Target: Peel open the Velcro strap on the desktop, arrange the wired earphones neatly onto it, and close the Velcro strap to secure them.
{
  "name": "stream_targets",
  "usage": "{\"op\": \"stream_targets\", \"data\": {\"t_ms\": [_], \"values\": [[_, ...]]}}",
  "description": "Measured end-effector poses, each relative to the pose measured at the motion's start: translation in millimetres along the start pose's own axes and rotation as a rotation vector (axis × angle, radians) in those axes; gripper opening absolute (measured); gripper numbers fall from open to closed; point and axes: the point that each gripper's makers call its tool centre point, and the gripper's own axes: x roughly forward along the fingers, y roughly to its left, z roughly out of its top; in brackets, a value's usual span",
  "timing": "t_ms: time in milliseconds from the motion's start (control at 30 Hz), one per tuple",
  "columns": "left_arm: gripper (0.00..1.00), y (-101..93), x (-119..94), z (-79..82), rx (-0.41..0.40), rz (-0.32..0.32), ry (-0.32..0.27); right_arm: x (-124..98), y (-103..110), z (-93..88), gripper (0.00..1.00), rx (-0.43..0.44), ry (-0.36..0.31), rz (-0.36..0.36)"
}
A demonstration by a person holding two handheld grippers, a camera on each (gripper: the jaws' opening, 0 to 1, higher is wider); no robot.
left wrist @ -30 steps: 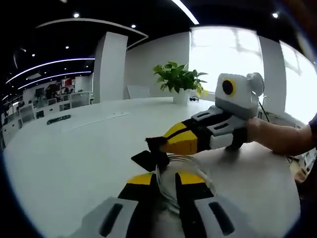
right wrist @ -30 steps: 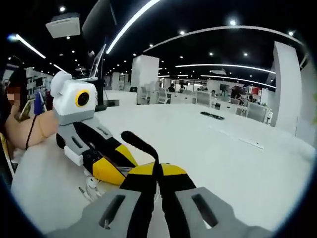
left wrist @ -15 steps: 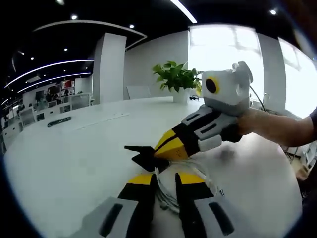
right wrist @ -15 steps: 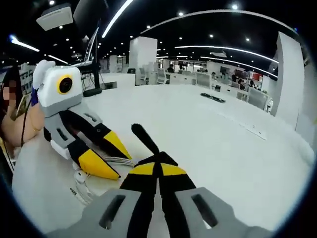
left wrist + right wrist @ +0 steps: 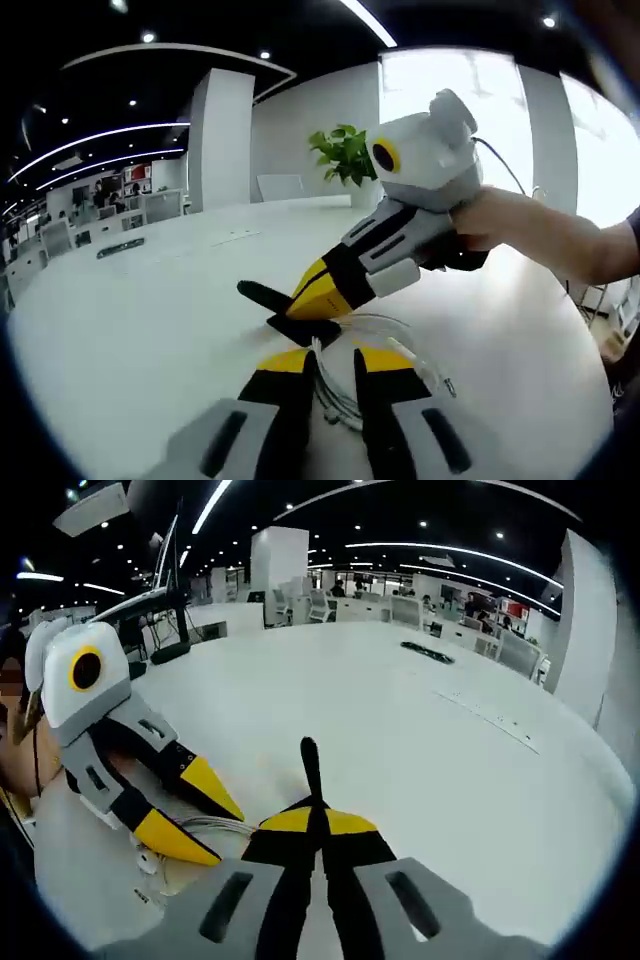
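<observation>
Black strap (image 5: 311,770), thin and stiff, pinched between shut jaws of right gripper (image 5: 322,820), free end sticking up toward 12 o'clock above white tabletop (image 5: 400,720). White earphones (image 5: 375,365) coiled loosely on tabletop, cable running between slightly parted jaws of left gripper (image 5: 335,365). Right gripper angled down from 2 o'clock, hand (image 5: 480,220) around it.

Right tongs (image 5: 320,825) jaws closed; left tongs (image 5: 335,360) jaws parted.
</observation>
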Motion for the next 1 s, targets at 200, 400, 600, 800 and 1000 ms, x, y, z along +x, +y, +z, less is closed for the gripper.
{"op": "stream_targets", "data": {"t_ms": [200, 400, 600, 800, 1000], "values": [[0.2, 0.4, 0, 0.5, 0.002, -0.001, -0.001, 6, -5, 1.7, 0.05, 0.001, -0.02, 0.025], [0.2, 0.9, 0, 1.0, 0.007, -0.001, 0.0, 11, -11, 5.0, 0.05, -0.012, -0.056, 0.026], [0.2, 1.6, 0, 1.1, 0.011, 0.0, 0.001, 15, -17, 7.9, 0.05, -0.008, -0.145, 0.042], [0.2, 1.7, 0, 1.2, 0.01, -0.001, -0.002, 16, -21, 8.2, 0.05, -0.005, -0.218, 0.041], [0.21, 2.0, 1, 1.0, 0.003, -0.003, -0.01, 17, -24, 11.3, 0.05, -0.055, -0.249, 0.015]]}}
